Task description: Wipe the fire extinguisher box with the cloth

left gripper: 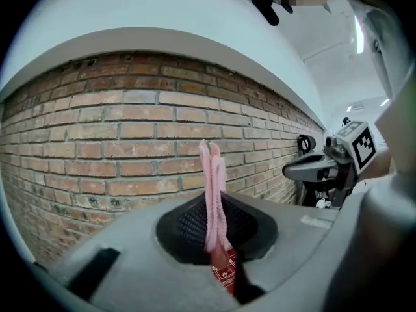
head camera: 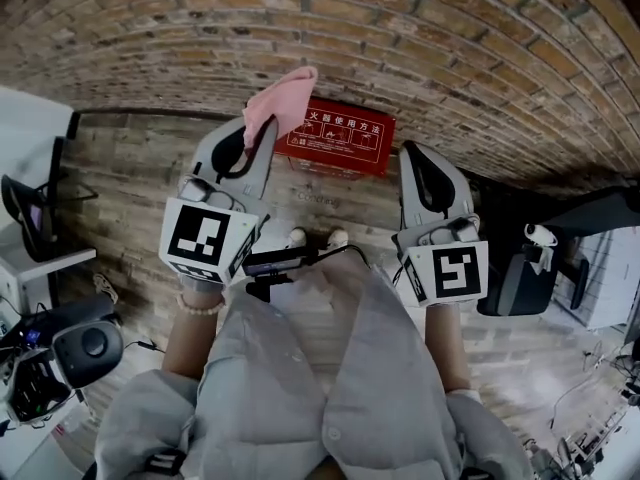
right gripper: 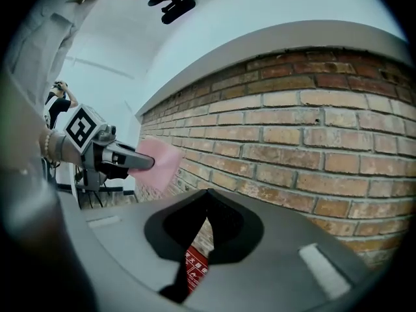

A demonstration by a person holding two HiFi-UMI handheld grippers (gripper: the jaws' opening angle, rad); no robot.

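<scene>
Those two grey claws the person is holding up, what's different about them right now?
The left grey claw is shut on a floppy pink cloth; the right grey claw is shut and empty. In the head view, the left claw sits by the red metal box's left end, the right claw past its right end. Both aim at the brick wall.

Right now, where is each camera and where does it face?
Head view: on the head, looking down at the red box; torso, forearms show.
Left gripper view: on the left tool, facing the brick wall; jaws grip the cloth.
Right gripper view: on the right tool, facing that wall; jaws shut.
All three share the red box.
</scene>
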